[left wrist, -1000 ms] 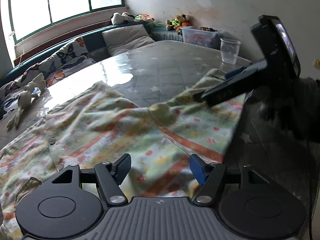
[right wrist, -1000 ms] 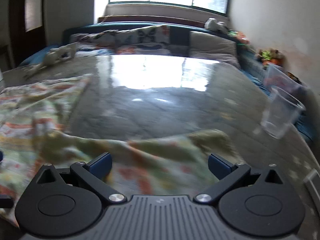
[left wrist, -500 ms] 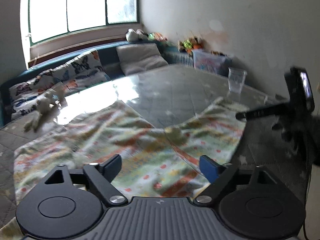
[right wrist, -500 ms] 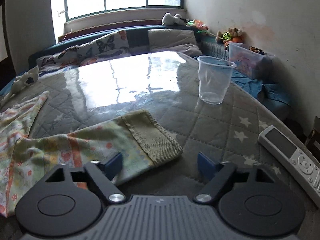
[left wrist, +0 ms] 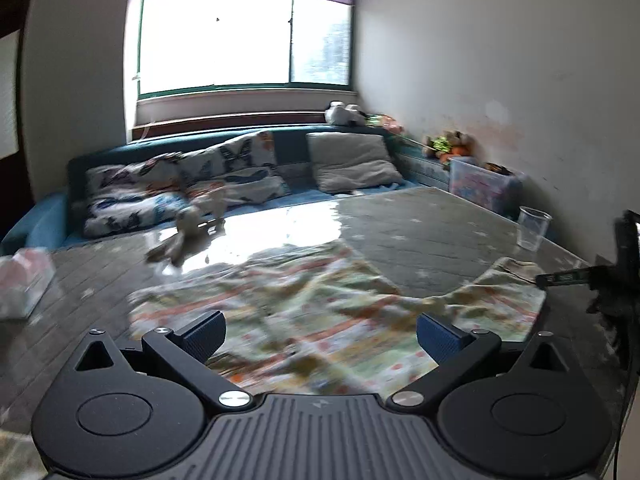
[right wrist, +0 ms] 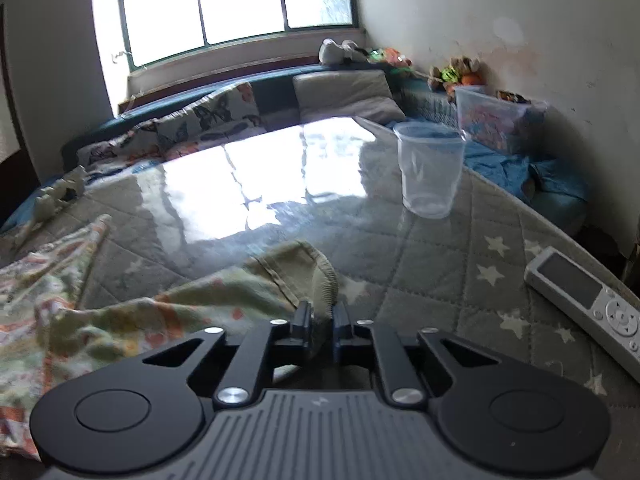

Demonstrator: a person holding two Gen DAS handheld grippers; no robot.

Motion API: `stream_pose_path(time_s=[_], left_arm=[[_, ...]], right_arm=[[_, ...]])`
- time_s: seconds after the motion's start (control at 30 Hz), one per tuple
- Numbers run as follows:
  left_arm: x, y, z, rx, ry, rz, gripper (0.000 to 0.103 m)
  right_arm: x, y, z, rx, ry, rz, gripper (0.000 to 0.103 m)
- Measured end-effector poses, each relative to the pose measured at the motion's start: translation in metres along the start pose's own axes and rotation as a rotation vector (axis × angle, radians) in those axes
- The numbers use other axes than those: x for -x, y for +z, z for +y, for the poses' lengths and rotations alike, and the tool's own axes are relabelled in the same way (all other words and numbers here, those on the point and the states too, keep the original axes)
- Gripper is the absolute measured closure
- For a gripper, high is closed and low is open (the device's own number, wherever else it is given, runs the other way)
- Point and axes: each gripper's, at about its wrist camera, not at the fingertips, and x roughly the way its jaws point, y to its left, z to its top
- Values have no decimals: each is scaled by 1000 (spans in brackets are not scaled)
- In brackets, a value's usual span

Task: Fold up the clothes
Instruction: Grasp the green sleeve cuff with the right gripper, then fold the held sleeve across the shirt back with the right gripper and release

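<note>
Glossy quilted table: garment, cup, remote.

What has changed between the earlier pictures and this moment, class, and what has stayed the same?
The right hand-held gripper was open half a second ago; it has now shut on the ribbed cuff of the patterned garment. The left hand-held gripper has pulled up and back, still open and empty. The plastic cup and remote control stayed put.

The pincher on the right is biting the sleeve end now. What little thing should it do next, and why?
Probably lift the sleeve cuff and carry it left over the shirt. The right gripper is shut on the cuff, the shirt lies spread out, and the left gripper is open, holding nothing.
</note>
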Motion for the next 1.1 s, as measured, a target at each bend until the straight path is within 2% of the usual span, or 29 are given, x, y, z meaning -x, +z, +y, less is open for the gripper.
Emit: stream_pose_path(time_s=[0.13,0.3,0.5,0.73,0.93,1.1], left_arm=[[10,-6,26,54,59,0,0],[15,-25,55,135,143,50,0],[31,-46,75,208,173,71,0],[45,-61,92,270,195,80,0],[53,-69,99,299,201,79,0],[53,-72,103,322,209,85,0]], right_arm=[[18,10,16,16,79,-37,96],[43,27,53,63,201,-77,96],[64,37,119,157,371,-78,96],[79,33,204,302,545,-41,96],[90,20,264,410,652,-21,96],[91,3,284,459,701,11,96]])
